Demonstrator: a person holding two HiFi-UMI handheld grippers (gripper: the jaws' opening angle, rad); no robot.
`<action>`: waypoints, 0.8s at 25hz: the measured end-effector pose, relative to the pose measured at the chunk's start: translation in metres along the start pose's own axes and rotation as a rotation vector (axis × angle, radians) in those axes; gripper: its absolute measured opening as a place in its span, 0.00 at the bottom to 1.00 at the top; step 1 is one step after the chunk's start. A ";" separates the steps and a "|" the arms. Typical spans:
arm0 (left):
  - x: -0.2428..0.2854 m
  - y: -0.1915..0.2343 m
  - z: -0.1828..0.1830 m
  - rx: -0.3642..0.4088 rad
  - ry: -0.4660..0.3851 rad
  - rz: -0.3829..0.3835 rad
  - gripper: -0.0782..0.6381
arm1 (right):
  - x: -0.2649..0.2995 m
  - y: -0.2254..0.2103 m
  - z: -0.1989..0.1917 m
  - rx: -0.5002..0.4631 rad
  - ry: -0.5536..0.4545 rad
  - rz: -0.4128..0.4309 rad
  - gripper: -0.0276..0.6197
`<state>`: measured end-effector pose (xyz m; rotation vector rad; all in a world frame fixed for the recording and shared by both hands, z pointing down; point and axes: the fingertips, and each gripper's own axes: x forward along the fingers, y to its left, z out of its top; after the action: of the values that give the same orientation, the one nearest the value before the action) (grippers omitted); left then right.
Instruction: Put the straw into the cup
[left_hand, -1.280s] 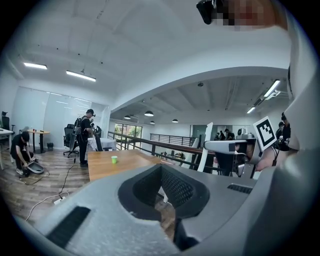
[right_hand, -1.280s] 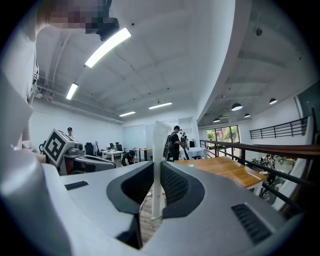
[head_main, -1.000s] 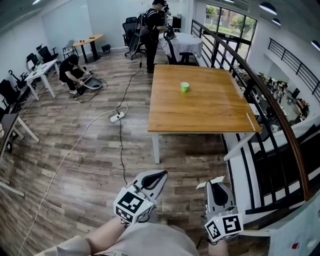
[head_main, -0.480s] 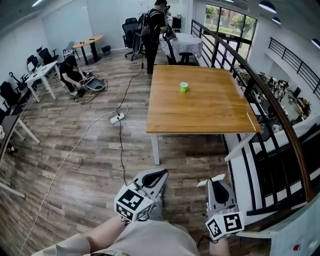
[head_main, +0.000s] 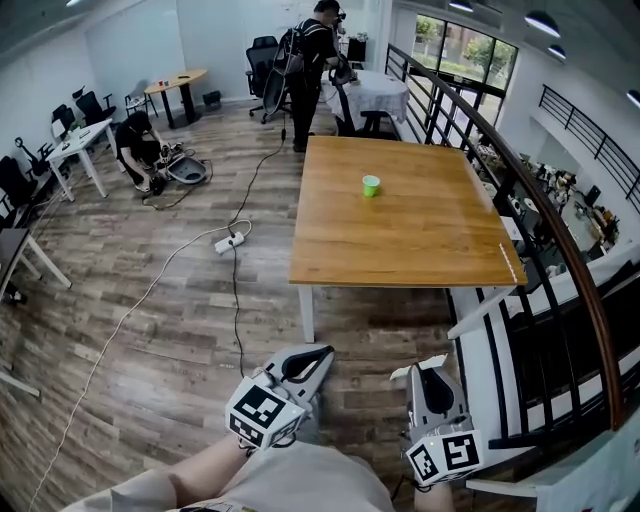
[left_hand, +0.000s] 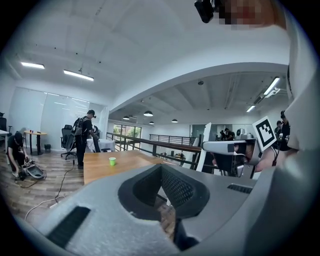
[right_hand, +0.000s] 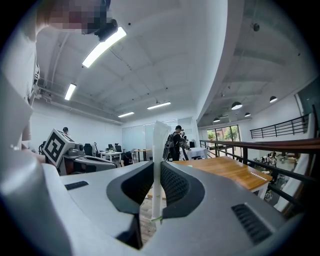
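A small green cup (head_main: 371, 185) stands on the far half of a wooden table (head_main: 400, 240), well ahead of both grippers. In the left gripper view the cup (left_hand: 112, 161) shows small and far off. My right gripper (head_main: 432, 368) is shut on a white paper-wrapped straw (right_hand: 159, 160), which stands upright between its pads. The straw (head_main: 418, 366) shows as a white strip across that gripper's tip. My left gripper (head_main: 322, 352) hangs beside it with its jaws together and nothing between them. Both are held low over the floor, short of the table's near edge.
A dark metal railing (head_main: 520, 190) runs along the table's right side. A power strip (head_main: 229, 241) and cable lie on the wood floor to the left. One person stands beyond the table (head_main: 305, 60); another crouches by a chair (head_main: 140, 150). Desks line the left wall.
The table and cup have drawn slightly nearer in the head view. Both grippers have come forward with me, the straw still held in the right one.
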<state>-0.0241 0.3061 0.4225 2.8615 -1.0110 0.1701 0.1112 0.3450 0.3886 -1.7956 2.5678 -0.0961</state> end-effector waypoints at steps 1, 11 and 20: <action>0.005 0.010 -0.003 -0.003 0.002 -0.001 0.13 | 0.010 -0.002 -0.002 0.000 -0.001 -0.004 0.12; 0.090 0.102 0.003 -0.020 0.032 -0.007 0.13 | 0.120 -0.053 -0.005 0.019 0.041 -0.027 0.12; 0.167 0.185 0.013 -0.032 0.050 -0.020 0.13 | 0.218 -0.094 0.014 0.066 0.025 -0.032 0.12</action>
<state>-0.0103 0.0580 0.4435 2.8228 -0.9668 0.2210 0.1250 0.1076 0.3864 -1.8251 2.5214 -0.2023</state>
